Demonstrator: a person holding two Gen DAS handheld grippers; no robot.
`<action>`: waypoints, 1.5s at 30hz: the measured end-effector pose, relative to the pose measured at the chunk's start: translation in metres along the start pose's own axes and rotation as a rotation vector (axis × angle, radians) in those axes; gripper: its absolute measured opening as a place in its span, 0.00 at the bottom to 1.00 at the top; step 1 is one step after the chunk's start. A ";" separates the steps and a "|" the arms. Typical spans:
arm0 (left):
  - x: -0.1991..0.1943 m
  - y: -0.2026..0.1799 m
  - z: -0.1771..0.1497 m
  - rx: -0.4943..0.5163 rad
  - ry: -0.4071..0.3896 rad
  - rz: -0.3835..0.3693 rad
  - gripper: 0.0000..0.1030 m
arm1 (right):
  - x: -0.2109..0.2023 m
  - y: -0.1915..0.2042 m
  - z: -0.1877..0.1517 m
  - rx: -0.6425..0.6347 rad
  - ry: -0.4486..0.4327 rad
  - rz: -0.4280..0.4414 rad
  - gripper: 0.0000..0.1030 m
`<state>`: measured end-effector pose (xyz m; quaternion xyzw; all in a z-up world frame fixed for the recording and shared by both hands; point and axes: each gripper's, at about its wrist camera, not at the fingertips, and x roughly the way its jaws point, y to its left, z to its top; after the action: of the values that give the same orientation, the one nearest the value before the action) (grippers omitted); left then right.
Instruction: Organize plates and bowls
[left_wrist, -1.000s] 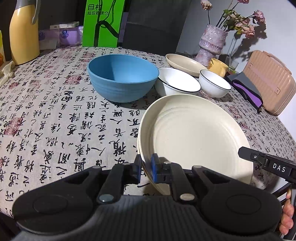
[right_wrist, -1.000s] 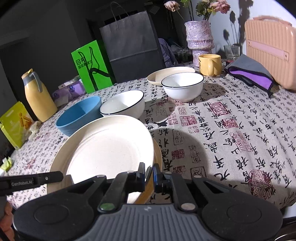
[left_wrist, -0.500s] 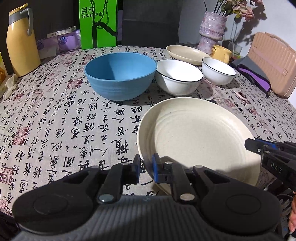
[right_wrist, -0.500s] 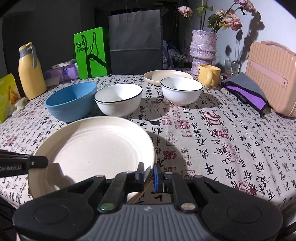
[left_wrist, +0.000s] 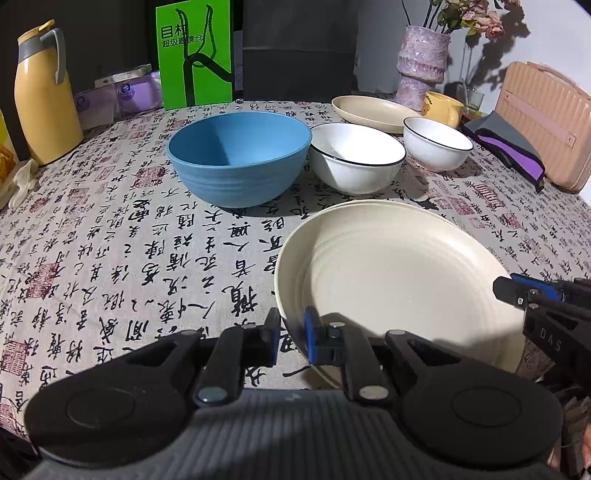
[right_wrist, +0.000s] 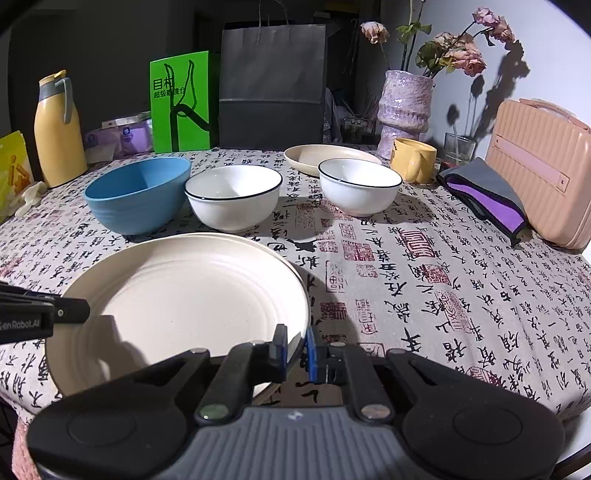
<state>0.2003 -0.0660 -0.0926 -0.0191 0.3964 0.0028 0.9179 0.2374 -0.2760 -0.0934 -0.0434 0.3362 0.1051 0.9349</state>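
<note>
Here, the cream plate (left_wrist: 391, 280) is pinched at opposite rims by the fingers of the left gripper (left_wrist: 291, 332) and the right gripper (right_wrist: 295, 349). It is held just in front of the blue bowl (left_wrist: 238, 162).

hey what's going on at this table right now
A person holds a gripper in each hand. The left gripper and the right gripper pinch opposite rims of a large cream plate near the table's front edge. Behind it sit a blue bowl, two white bowls and another cream plate.
</note>
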 end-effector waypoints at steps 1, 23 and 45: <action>0.000 0.002 0.000 -0.010 0.000 -0.009 0.15 | 0.000 -0.001 0.000 0.005 -0.001 0.004 0.12; -0.002 0.005 -0.003 -0.022 -0.056 -0.031 0.42 | -0.006 -0.006 -0.002 0.053 -0.040 0.052 0.16; -0.040 0.046 -0.005 -0.216 -0.190 -0.077 1.00 | -0.037 -0.001 -0.003 0.107 -0.118 0.153 1.00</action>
<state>0.1683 -0.0198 -0.0680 -0.1327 0.3042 0.0118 0.9432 0.2077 -0.2834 -0.0722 0.0386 0.2882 0.1605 0.9432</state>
